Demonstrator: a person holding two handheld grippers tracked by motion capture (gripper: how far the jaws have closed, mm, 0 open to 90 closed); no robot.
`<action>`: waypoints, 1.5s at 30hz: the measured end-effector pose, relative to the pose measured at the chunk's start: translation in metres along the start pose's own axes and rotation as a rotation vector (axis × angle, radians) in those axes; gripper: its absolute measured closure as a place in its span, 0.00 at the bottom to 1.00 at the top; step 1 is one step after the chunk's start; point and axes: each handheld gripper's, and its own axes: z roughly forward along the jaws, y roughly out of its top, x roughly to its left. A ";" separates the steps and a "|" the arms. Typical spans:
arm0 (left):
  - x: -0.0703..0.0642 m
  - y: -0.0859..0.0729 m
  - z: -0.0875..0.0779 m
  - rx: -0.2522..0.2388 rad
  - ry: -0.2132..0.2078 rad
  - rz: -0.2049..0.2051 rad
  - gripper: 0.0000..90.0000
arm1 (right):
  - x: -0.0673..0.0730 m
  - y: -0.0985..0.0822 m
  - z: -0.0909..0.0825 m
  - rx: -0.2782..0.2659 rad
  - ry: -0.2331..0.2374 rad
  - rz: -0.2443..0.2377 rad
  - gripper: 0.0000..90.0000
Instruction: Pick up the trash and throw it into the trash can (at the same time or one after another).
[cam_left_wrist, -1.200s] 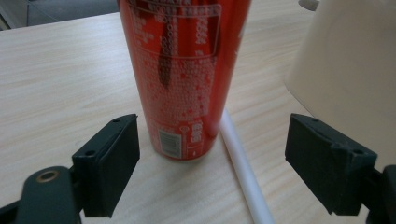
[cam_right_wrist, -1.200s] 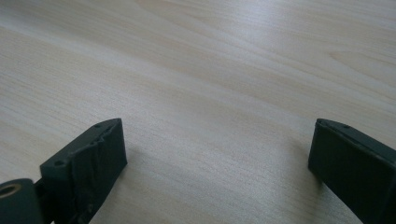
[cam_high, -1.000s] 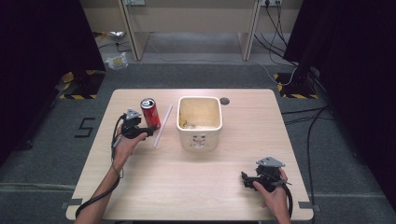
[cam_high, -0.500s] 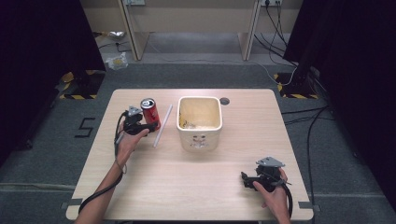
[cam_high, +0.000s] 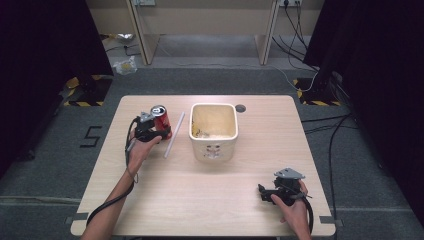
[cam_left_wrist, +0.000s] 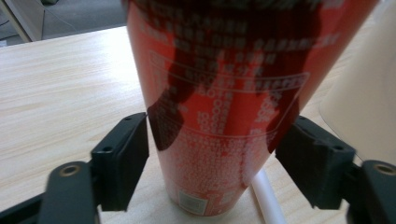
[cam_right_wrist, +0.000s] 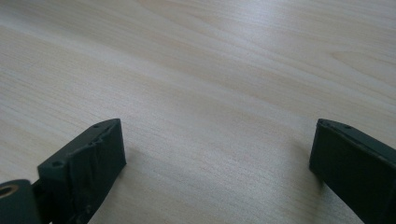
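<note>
A red drinks can (cam_high: 160, 116) stands upright on the left half of the wooden table (cam_high: 200, 200). My left gripper (cam_high: 161, 128) reaches it from the near side. In the left gripper view its jaws press against both sides of the can (cam_left_wrist: 219, 116), low on the body, and the can's base rests on the tabletop. My right gripper (cam_high: 262, 191) lies near the front right corner, and its open jaws (cam_right_wrist: 217, 154) hold only bare wood between them.
A cream square bucket (cam_high: 214, 150) with scraps inside stands mid-table, right of the can. A white straw (cam_high: 174, 135) lies between can and bucket. A small round hole (cam_high: 240, 107) is in the table's far edge. Cables run across the floor beyond.
My left gripper has moved forward to the can and its jaws now sit around it. The can, the bucket and the right gripper have stayed put.
</note>
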 end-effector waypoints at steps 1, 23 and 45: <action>0.000 0.000 0.000 0.000 0.000 0.000 0.33 | 0.000 0.000 0.000 0.000 0.000 0.000 0.04; -0.007 0.014 -0.023 -0.012 -0.040 0.049 0.38 | 0.000 0.000 0.000 0.000 0.000 0.000 0.04; -0.020 0.053 -0.067 -0.022 -0.191 0.080 0.38 | 0.000 0.000 0.000 0.000 0.000 -0.002 0.04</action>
